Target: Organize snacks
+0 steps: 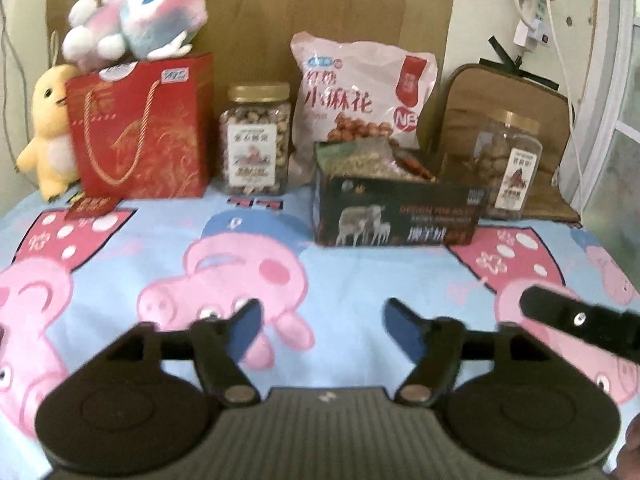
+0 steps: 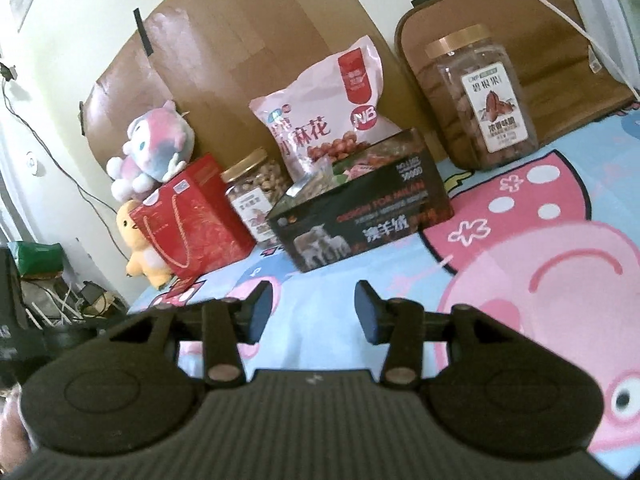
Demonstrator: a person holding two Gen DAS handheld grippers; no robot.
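Snacks lined up along the back of a cartoon-pig bedsheet (image 1: 320, 280), all placed here relative to the dark open box (image 1: 396, 216) near the middle

Left gripper (image 1: 320, 320): spread wide, nothing between the pads, hovering over the sheet well short of the box
Right gripper (image 2: 312, 308): parted about halfway, likewise empty, also in front of the box and apart from it

Behind the box, leaning on the cardboard backing: a pink snack bag (image 1: 360, 96); probably light, soft and crinkly, contents likely brittle, so best pinched at the top seam rather than squeezed across the belly

Left of the box: a gold-lidded nut jar (image 1: 256, 140); rigid clear plastic, likely fairly heavy and slick-walled, best taken across the flat sides just under the lid, kept upright

Right of the box, slightly behind: a second jar (image 2: 484, 100) with a copper-toned lid; same handling, same grip point

Inside the box: small packets (image 1: 372, 160), loose and light, too blurred to name

Further left of the box: red gift bag (image 1: 144, 132), a plush toy (image 1: 136, 16) resting on top, a yellow duck plush (image 1: 48, 128) beside it; soft, not snacks, probably best left alone
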